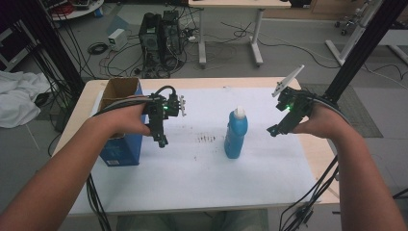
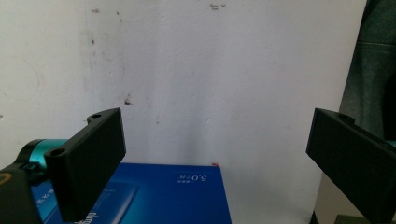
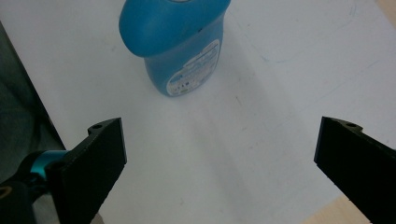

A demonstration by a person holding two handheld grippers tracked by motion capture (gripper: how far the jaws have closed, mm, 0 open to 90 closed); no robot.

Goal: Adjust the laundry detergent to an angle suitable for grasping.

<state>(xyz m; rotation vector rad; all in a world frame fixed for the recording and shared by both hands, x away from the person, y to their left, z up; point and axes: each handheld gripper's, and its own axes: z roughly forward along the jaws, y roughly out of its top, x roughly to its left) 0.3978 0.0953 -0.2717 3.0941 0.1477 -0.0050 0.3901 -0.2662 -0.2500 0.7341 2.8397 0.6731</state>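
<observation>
From above, we held the left tongs [image 1: 162, 126] beside an open blue carton [image 1: 121, 144] and the right tongs [image 1: 284, 122] well apart from an upright blue detergent bottle [image 1: 235, 134] at mid-bench [image 1: 202, 192].

Along the left tongs [image 2: 215, 154], jaws spread wide, empty, the carton [image 2: 173, 196] lay just below.

Along the right tongs [image 3: 219, 163], jaws likewise spread, the bottle [image 3: 180, 42] stood ahead. A sideways knock could topple this tall bottle. Open sheet surrounded it; the bench edge [image 3: 327, 212] lay near.

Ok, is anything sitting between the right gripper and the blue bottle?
Nothing visible. The right gripper has its jaws wide apart, and there is just bare white table cover between it and the upright blue bottle.
</observation>
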